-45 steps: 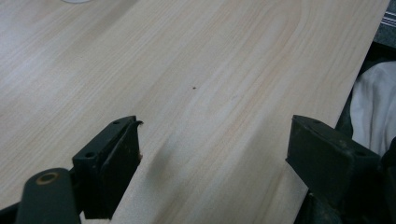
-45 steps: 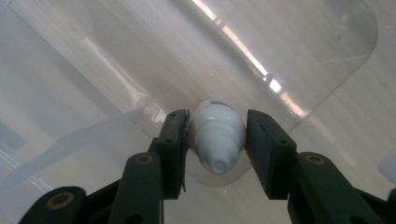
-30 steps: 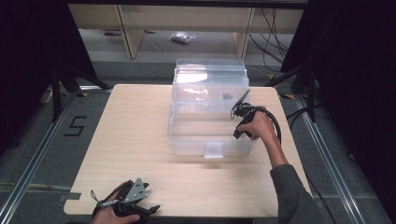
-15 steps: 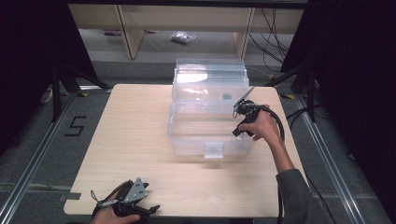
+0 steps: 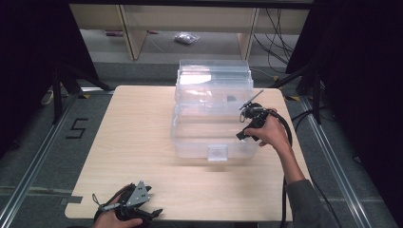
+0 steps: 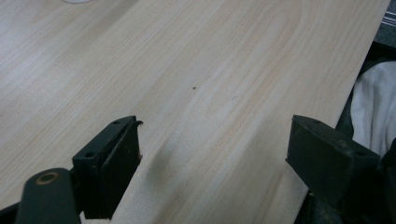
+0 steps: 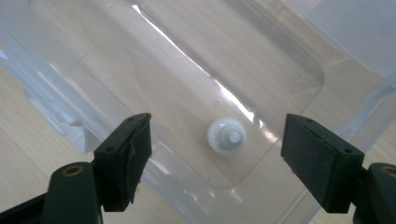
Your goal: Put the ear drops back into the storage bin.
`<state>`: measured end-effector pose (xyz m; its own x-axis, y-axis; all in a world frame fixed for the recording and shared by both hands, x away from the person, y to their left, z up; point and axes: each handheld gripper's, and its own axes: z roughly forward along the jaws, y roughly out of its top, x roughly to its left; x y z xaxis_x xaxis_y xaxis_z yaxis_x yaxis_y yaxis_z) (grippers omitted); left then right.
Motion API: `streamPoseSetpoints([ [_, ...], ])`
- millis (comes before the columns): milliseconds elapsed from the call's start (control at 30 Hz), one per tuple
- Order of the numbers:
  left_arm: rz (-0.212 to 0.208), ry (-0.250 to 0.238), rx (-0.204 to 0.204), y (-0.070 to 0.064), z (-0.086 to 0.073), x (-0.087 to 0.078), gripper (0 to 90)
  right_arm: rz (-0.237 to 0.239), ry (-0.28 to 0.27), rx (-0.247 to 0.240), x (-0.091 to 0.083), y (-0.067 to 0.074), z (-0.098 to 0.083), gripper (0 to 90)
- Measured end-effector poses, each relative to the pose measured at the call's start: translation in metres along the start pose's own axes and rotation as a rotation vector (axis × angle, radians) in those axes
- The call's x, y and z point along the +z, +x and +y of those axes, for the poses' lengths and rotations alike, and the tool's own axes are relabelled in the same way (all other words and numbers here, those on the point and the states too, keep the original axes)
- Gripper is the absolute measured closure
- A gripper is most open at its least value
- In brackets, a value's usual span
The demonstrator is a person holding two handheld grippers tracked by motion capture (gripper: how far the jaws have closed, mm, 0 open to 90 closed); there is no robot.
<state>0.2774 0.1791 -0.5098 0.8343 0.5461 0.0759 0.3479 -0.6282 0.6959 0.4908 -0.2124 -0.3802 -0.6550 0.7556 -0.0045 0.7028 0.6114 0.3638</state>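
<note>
A clear plastic box [image 5: 190, 142] stands at the table's middle with its lid [image 5: 214, 85] raised at the far side. A hand holds my right gripper [image 5: 243, 134] over the box's right end, pointing down into it. In the right gripper view its jaws [image 7: 219, 123] stand wide open above the box floor [image 7: 154, 88], where a small white round knob-like piece [image 7: 226, 135] lies between and below them. My left gripper [image 5: 151, 214] rests in a hand at the table's near left edge. It is open [image 6: 215, 154] over bare wood, with nothing between the jaws.
The light wooden table [image 5: 128, 142] has free room left of and in front of the box. A white cloth [image 6: 371, 102] shows past the table edge in the left gripper view. Wooden shelving [image 5: 142, 28] and a small bag [image 5: 186, 38] lie beyond the table.
The right hand and its gripper have drifted slightly to the right over the box. The left gripper has not moved.
</note>
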Motion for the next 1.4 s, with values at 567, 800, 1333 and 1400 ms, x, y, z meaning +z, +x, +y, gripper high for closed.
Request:
streamPoseSetpoints([
  [567,-0.01,0.009,0.001,0.001,0.001,0.0,16.8,0.014,-0.075,-0.009,-0.02,0.014,-0.02,24.0],
  [800,-0.001,0.006,0.015,0.002,0.001,0.0,16.8,0.019,-0.103,-0.013,-0.022,0.016,-0.027,23.8],
  [1333,-0.004,0.006,0.018,0.002,0.001,0.0,16.8,0.025,-0.175,-0.026,-0.035,0.026,-0.049,23.3],
  [1400,0.001,0.003,-0.004,0.0,0.0,0.0,16.8,0.028,-0.182,-0.013,-0.036,0.03,-0.053,23.3],
])
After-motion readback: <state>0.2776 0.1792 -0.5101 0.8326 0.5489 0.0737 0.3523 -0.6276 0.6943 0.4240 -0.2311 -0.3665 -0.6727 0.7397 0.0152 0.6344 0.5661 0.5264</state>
